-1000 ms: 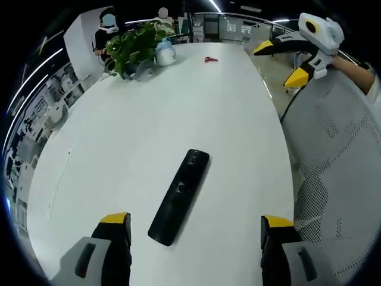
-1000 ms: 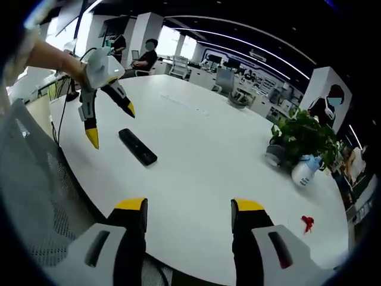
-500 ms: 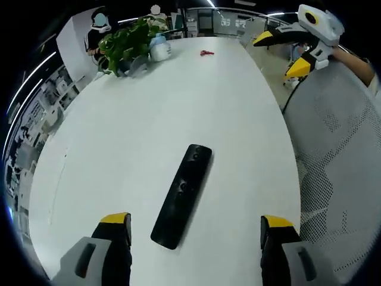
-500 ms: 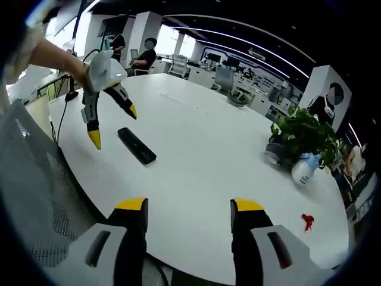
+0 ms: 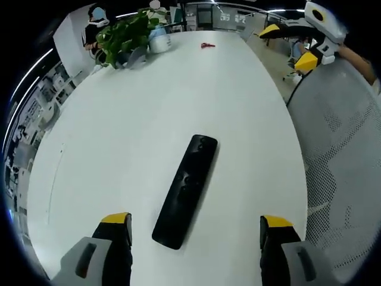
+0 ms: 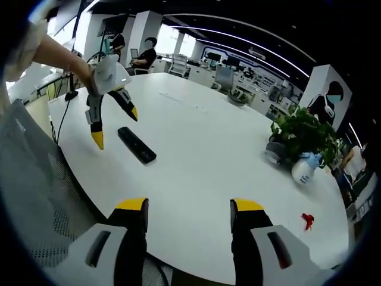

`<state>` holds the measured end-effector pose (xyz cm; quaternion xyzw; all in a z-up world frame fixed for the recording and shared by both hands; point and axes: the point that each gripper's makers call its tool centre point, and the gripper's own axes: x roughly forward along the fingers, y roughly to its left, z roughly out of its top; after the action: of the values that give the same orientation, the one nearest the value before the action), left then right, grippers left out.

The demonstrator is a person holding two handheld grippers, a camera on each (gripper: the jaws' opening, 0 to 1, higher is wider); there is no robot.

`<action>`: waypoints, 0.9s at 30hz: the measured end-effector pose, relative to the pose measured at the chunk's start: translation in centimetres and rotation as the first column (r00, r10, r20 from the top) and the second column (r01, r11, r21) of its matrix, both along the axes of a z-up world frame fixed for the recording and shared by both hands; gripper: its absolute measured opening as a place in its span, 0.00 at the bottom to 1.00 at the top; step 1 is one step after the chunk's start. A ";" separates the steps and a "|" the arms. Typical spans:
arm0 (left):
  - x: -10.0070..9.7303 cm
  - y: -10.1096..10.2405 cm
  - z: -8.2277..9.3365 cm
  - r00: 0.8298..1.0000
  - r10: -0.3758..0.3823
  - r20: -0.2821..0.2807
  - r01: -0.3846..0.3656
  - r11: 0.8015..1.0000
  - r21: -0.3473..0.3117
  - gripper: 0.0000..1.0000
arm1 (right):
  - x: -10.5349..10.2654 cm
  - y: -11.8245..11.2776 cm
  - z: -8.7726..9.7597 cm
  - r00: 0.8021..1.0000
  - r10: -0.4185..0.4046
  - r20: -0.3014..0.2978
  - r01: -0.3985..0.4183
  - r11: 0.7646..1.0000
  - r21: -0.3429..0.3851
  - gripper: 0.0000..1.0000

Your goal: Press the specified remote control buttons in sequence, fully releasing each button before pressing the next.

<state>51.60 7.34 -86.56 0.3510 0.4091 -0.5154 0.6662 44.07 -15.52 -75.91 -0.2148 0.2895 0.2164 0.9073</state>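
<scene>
Remote control (image 5: pixel 186 189), black and slim, lies flat on the white table (image 5: pixel 131 131), between the left gripper's (image 5: pixel 193 229) spread jaws and a little ahead of them, untouched; in the right gripper view the left gripper hangs just above the remote's left end with yellow tips apart; the right gripper (image 6: pixel 187 208) hovers over the near table edge, jaws spread, holding nothing; far right stand a potted plant (image 6: pixel 303 138) and a white bottle (image 6: pixel 302 168), with a small red thing (image 6: pixel 307 220) nearer; a mesh chair back (image 5: pixel 345 155) stands beside the table.
</scene>
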 end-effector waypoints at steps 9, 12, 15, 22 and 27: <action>0.1 -0.1 -0.7 0.999 -0.032 -0.018 0.032 0.999 0.020 0.93 | 0.0 0.0 -0.1 1.000 0.000 -0.003 0.000 1.000 -0.004 0.57; 0.3 -0.1 -1.0 0.999 -0.031 -0.025 0.032 0.999 0.025 0.92 | 0.0 0.0 -0.2 1.000 0.002 -0.005 -0.002 1.000 -0.006 0.57; 0.4 -0.1 -1.3 0.999 -0.037 -0.027 0.038 0.999 0.037 0.92 | 0.0 0.0 -0.2 1.000 0.003 -0.005 -0.003 1.000 -0.007 0.57; 0.9 0.3 -1.7 0.999 -0.037 -0.032 0.038 0.998 0.053 0.91 | 0.0 0.0 -0.2 1.000 0.005 -0.008 -0.005 1.000 -0.009 0.57; 1.0 0.3 -1.9 0.999 -0.023 -0.049 0.026 0.998 0.050 0.92 | 0.0 0.0 -0.3 1.000 0.006 -0.010 -0.006 1.000 -0.011 0.56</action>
<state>52.56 7.64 -88.51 0.3601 0.4340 -0.5213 0.6405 44.02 -15.54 -76.16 -0.2197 0.2947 0.2184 0.9040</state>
